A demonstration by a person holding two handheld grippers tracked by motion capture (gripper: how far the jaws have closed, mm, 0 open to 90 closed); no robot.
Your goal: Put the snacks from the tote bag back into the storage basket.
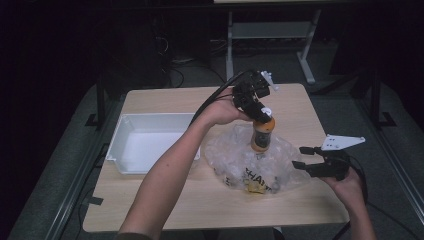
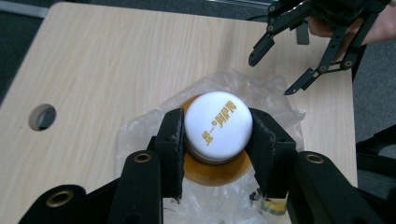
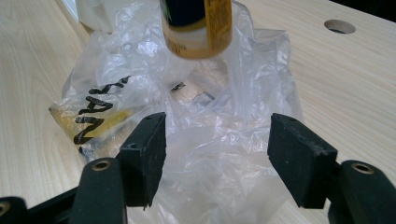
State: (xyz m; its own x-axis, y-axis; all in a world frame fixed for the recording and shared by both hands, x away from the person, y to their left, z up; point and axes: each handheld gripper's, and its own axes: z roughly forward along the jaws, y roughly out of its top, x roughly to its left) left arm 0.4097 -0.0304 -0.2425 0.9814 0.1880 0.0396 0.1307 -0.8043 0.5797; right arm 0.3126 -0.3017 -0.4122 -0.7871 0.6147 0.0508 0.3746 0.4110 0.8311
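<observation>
An orange bottle (image 1: 262, 134) with a white cap (image 2: 218, 126) hangs upright above a crumpled clear plastic bag (image 1: 260, 165). My left gripper (image 1: 259, 111) is shut on the cap, one pad on each side (image 2: 171, 140). In the right gripper view the bottle's lower end (image 3: 196, 28) floats over the bag (image 3: 210, 116), clear of it. My right gripper (image 1: 299, 157) stands open at the bag's right edge, its pads (image 3: 145, 154) apart with only bag plastic in front of them. From the left gripper view the right gripper (image 2: 275, 70) shows farther off, jaws spread.
A white rectangular tray (image 1: 125, 145) lies at the table's left side. The bag has black lettering and something yellow inside (image 1: 256, 186). The wooden table (image 1: 165, 205) has a round hole (image 2: 42, 116) near one corner. Dark floor and a table frame lie beyond.
</observation>
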